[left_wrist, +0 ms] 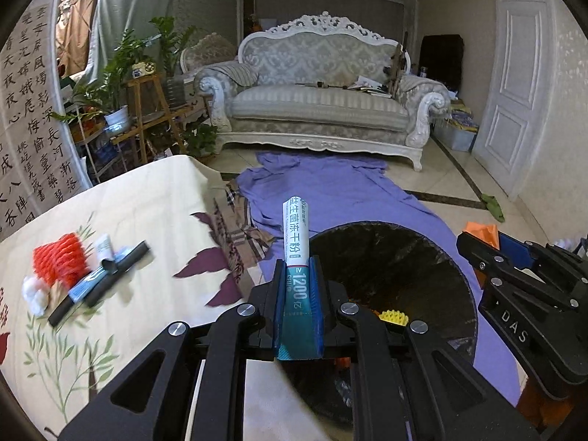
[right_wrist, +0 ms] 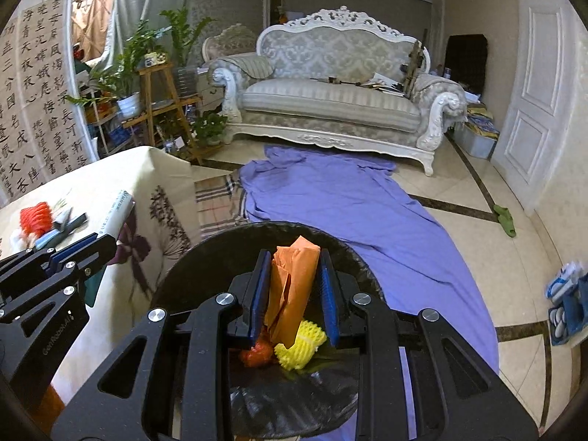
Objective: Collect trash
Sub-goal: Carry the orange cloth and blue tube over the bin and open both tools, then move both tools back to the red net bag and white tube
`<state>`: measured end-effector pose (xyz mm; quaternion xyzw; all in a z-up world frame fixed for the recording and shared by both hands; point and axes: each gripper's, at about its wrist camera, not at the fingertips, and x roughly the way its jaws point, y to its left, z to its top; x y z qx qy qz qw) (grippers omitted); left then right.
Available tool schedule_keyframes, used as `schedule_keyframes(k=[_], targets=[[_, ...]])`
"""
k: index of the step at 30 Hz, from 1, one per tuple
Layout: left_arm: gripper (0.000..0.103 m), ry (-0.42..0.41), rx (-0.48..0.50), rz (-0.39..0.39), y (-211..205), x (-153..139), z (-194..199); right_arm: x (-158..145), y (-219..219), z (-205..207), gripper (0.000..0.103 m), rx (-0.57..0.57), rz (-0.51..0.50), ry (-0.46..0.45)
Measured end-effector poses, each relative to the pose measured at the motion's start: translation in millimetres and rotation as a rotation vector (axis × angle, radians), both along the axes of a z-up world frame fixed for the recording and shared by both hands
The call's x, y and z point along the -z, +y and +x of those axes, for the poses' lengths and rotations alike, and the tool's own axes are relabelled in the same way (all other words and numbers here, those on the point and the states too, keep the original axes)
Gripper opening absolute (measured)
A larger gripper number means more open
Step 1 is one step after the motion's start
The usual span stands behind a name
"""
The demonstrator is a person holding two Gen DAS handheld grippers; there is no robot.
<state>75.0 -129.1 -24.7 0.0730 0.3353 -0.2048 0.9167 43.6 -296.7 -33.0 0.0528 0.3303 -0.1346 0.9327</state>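
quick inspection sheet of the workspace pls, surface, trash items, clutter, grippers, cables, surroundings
surface: table under a cream floral cloth.
job's things: black-lined trash bin beside the table, yellow foam net and a red piece inside; red foam net, black strips and cotton balls lying on the table.
clutter: purple sheet and green rag on the floor.
grippers: left gripper shut on a white-and-teal packet; right gripper shut on orange paper over the bin.
cables: nothing seen.
surroundings: sofa, plants, white door.
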Motion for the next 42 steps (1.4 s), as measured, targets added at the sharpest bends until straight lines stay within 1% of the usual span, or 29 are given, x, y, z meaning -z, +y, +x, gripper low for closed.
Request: schedule_keyframes(k=[3,4,5,6,7,9,11,13,16,20,23,33,37,39,42], targets=[[0.016,0.008,0.001,0.018,-6,5,5,9,-6,5,0.026,0.013,0.010,0.017],[0.022,0.012,0.000,0.021,-7,7,6,13,-7,7,0.026,0.014,0.014,0.025],[0.031,0.019,0.001,0.024,-8,9,8,15,-8,7,0.026,0.013,0.017,0.029],[0.037,0.025,-0.001,0.029,-9,12,8,17,-10,8,0.027,0.017,0.019,0.034],[0.045,0.029,-0.008,0.033,-8,14,9,19,-11,9,0.028,0.022,0.018,0.037],[0.049,0.035,-0.014,0.037,-7,17,9,21,-13,8,0.045,0.034,0.016,0.036],[0.059,0.046,-0.028,0.037,-3,18,10,20,-14,8,0.047,0.041,0.022,0.032],[0.064,0.050,-0.048,0.021,3,17,12,19,-13,7,0.048,0.042,0.022,0.035],[0.069,0.049,-0.072,0.020,12,14,11,17,-13,5,0.048,0.036,0.026,0.029],[0.070,0.042,-0.110,0.025,29,9,7,14,-5,3,0.048,0.020,0.028,0.024],[0.071,0.038,-0.156,0.025,52,5,4,10,7,3,0.048,-0.011,0.031,0.018],[0.071,0.045,-0.368,0.027,153,-1,11,0,82,23,0.048,-0.174,0.026,0.012],[0.072,0.048,-0.432,0.027,186,-2,27,-4,113,33,0.048,-0.242,0.013,0.011],[0.072,0.048,-0.450,0.012,196,-5,37,-7,127,40,0.048,-0.271,0.003,0.010],[0.072,0.036,-0.452,0.020,203,-8,53,-13,145,50,0.048,-0.307,-0.008,0.003]])
